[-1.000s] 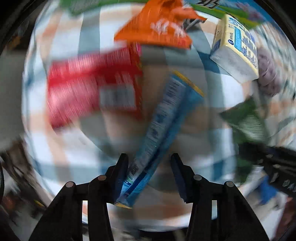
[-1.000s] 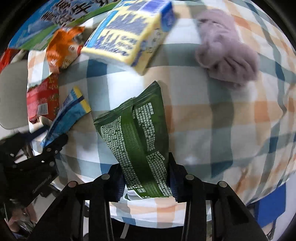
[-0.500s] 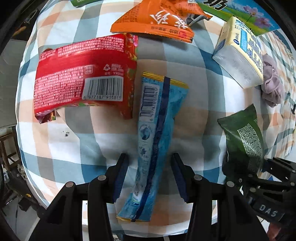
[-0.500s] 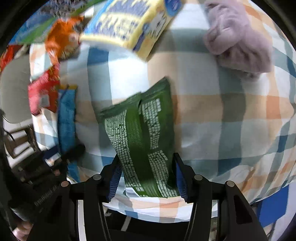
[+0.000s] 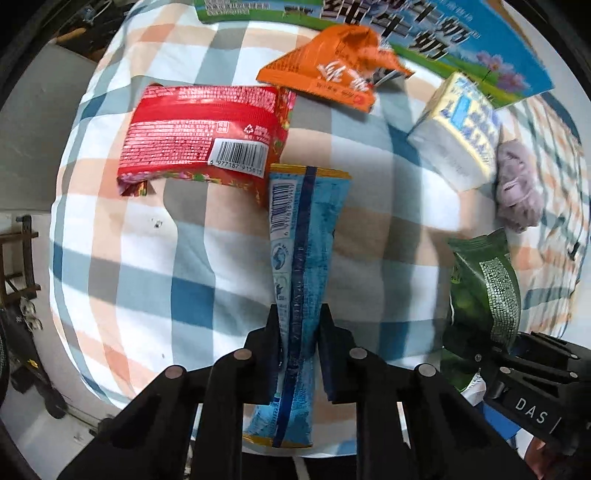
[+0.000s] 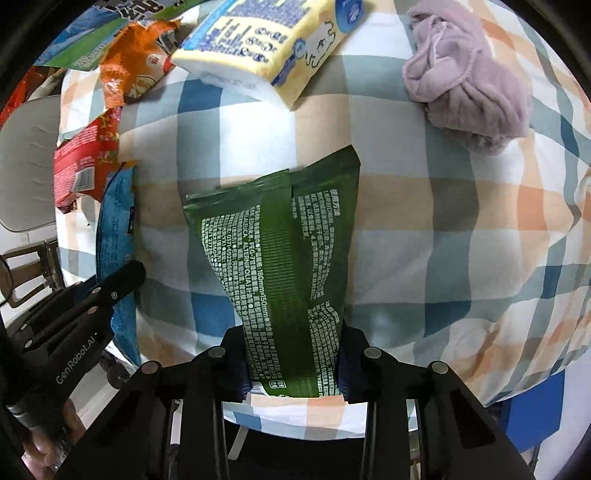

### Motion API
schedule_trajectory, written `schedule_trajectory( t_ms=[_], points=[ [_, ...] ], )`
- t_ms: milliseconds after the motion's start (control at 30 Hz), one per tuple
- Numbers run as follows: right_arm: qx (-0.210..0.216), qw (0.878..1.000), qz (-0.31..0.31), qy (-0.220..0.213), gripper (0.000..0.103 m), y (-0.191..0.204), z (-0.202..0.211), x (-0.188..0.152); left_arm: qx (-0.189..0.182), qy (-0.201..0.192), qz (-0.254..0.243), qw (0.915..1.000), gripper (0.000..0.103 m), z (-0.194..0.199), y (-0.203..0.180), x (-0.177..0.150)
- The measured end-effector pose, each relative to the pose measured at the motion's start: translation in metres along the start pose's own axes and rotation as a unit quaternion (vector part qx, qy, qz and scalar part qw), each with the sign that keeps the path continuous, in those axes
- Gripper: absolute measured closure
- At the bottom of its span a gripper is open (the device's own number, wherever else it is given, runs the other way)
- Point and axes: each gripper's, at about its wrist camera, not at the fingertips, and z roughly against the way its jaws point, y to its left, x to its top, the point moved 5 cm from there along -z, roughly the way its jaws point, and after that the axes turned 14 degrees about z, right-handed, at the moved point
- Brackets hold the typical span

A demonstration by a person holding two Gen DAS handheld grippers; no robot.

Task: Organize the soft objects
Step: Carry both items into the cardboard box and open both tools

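Note:
My left gripper (image 5: 297, 325) is shut on a long blue packet (image 5: 304, 240) that lies lengthwise on the checked cloth (image 5: 147, 295); the packet also shows in the right wrist view (image 6: 116, 236). My right gripper (image 6: 293, 354) is shut on the lower end of a green packet (image 6: 288, 258), which also shows in the left wrist view (image 5: 487, 288). A red packet (image 5: 203, 138) lies just beyond the blue one. An orange packet (image 5: 332, 70), a yellow tissue pack (image 5: 458, 129) and a lilac cloth (image 6: 469, 96) lie farther off.
A large blue and green printed box (image 5: 443, 33) stands at the far edge. The cloth-covered table ends just under both grippers. A grey chair (image 6: 29, 158) and dark furniture (image 5: 14, 266) stand to the left, off the table.
My left gripper's jaws have closed onto the blue packet, which turned from slanted to lengthwise. My right gripper has stayed on the green packet and drawn in on it.

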Motion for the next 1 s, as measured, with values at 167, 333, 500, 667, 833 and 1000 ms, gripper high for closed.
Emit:
schedule_trajectory(
  t_ms=[167, 333, 500, 667, 833, 1000],
  points=[
    [0.009, 1.0, 0.005, -0.022, 0.067, 0.0, 0.03, -0.009, -0.019, -0.031, -0.005, 0.9993, 0.088, 0.028, -0.007, -0.024],
    [0.013, 0.999, 0.014, -0.049, 0.067, 0.0, 0.064, -0.016, -0.026, -0.074, -0.021, 0.9967, 0.088, 0.068, -0.014, -0.029],
    [0.019, 0.997, 0.024, -0.076, 0.068, -0.022, 0.098, -0.029, -0.045, -0.116, -0.035, 0.9916, 0.088, 0.119, -0.045, -0.029],
    [0.025, 0.993, 0.032, -0.113, 0.068, -0.031, 0.145, -0.037, -0.059, -0.145, -0.052, 0.9864, 0.088, 0.134, -0.104, 0.004],
    [0.029, 0.987, 0.041, -0.154, 0.068, -0.029, 0.191, -0.026, -0.074, -0.158, -0.061, 0.9828, 0.088, 0.155, -0.134, 0.038],
    [0.014, 0.98, 0.042, -0.193, 0.068, -0.03, 0.235, 0.011, -0.075, -0.167, -0.074, 0.9803, 0.088, 0.176, -0.155, 0.091]
  ],
)
